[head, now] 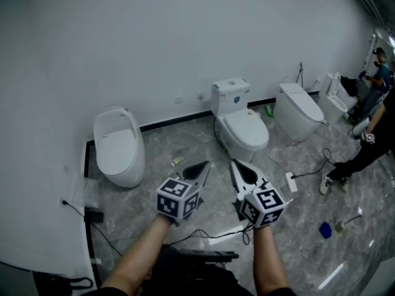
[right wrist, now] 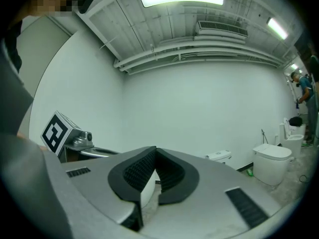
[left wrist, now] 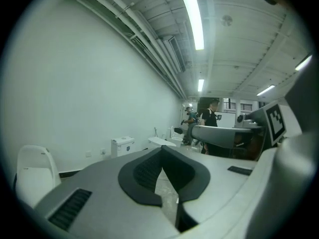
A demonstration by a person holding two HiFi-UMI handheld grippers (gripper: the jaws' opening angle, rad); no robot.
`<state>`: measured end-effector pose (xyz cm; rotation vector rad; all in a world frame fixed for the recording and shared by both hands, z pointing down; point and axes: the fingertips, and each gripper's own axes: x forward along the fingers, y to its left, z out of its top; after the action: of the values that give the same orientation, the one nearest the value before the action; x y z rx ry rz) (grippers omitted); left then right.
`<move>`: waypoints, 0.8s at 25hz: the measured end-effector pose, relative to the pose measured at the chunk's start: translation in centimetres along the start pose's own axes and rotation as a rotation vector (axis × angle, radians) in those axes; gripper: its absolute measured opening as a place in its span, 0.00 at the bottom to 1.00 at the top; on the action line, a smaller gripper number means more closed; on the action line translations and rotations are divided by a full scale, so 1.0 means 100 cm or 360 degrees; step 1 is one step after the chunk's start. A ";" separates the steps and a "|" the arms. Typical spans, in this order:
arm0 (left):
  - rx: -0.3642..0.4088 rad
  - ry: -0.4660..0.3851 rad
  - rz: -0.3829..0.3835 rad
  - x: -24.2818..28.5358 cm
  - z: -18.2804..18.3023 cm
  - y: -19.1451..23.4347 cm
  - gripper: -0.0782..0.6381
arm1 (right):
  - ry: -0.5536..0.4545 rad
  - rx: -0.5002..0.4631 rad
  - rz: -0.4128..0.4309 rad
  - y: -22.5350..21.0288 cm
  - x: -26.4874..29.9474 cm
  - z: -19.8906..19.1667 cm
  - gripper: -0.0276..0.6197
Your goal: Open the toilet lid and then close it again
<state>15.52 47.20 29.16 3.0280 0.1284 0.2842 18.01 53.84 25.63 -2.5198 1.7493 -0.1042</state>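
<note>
Several white toilets stand along the wall, all with lids down. A rounded toilet is at the left, a toilet with a tank in the middle, and a smooth toilet to its right. My left gripper and right gripper are held side by side above the marble floor, short of the middle toilet and touching nothing. Both are shut and empty. The left gripper view shows the tank toilet far off. The right gripper view shows the smooth toilet at its right.
A power strip with cables lies on the floor right of the grippers. A blue object and a brush lie further right. A black adapter sits by the left wall. Two people stand at the far right.
</note>
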 end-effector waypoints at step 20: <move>-0.0198 0.0016 0.0743 -0.151 -0.035 0.170 0.12 | 0.0135 -0.0004 0.0620 0.135 0.130 -0.026 0.06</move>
<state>1.33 29.26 31.64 2.8924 -0.5791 0.3256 9.68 36.90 27.12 -2.1530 2.2333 -0.1864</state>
